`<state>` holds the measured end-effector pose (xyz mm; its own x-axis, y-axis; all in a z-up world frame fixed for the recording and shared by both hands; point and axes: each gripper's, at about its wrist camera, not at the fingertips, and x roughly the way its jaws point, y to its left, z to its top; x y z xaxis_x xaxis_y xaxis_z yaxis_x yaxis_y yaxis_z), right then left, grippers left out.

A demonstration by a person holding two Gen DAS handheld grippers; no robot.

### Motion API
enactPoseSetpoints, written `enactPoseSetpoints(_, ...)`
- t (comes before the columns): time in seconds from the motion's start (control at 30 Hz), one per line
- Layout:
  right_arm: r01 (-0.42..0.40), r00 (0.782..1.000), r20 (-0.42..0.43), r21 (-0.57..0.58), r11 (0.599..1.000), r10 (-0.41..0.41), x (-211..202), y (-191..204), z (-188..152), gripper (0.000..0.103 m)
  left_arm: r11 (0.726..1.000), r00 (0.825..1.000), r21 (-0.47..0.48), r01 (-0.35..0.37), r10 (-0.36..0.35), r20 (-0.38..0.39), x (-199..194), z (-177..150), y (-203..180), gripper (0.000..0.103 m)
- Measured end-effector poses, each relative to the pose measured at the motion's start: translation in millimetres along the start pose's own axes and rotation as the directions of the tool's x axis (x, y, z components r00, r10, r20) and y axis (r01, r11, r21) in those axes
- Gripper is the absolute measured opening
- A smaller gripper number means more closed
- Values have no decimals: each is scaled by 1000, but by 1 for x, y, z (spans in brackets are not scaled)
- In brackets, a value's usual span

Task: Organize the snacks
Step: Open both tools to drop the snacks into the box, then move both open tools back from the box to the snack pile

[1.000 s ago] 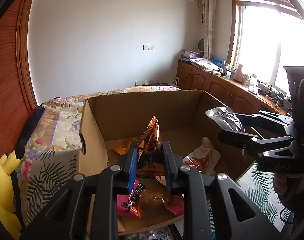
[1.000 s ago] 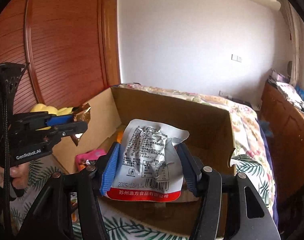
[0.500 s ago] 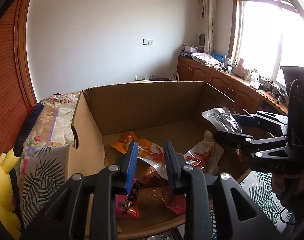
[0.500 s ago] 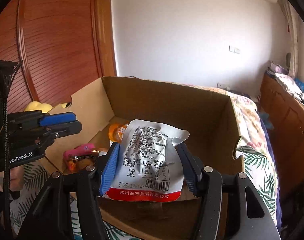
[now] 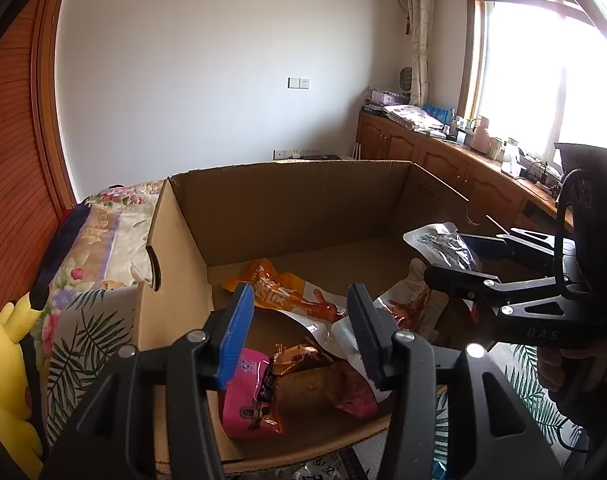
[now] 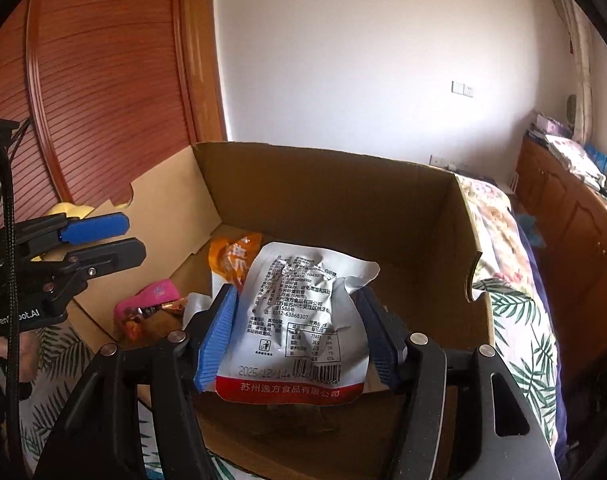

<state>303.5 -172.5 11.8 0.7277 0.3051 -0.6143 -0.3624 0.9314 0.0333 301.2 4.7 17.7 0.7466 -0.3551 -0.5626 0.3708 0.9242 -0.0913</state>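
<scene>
The left tool (image 5: 297,312), its jaws opening and empty, has dropped the brown packet (image 5: 303,376) into the box (image 5: 287,200); the right tool (image 6: 299,332) holds the white pouch (image 6: 299,320), likely next.

Bed (image 5: 103,236) under a floral, leaf-print cover. Open cardboard box (image 5: 287,200) sitting right on it. Yellow plush toy (image 5: 7,364) lying at the bed's near left edge, just beside the box.
</scene>
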Motion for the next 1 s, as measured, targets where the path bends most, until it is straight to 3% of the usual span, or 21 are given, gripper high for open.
enactPoseSetpoints(0.3, 4, 1000, 18, 17, 1000, -4, -12, 1, 0, 71, 1000, 1000, -1, -10, 10, 8, -17, -2, 1, 51)
enactPoseSetpoints(0.5, -19, 999, 49, 18, 1000, 19, -49, 7, -9, 71, 1000, 999, 12, -12, 12, 32, -46, -10, -5, 61)
enactPoseSetpoints(0.57, -26, 998, 50, 14, 1000, 25, -64, 12, -16, 71, 1000, 999, 16, -14, 13, 36, -55, -16, -8, 68)
enactPoseSetpoints(0.8, -62, 998, 28, 14, 998, 62, -91, 30, -49, 71, 1000, 1000, 23, -17, 16, 11, -71, -39, -14, 68)
enactPoseSetpoints(1.0, -111, 993, -36, 18, 994, 112, -82, 47, -78, 65, 1000, 999, 0, -25, 25, -21, -74, -62, -10, 68)
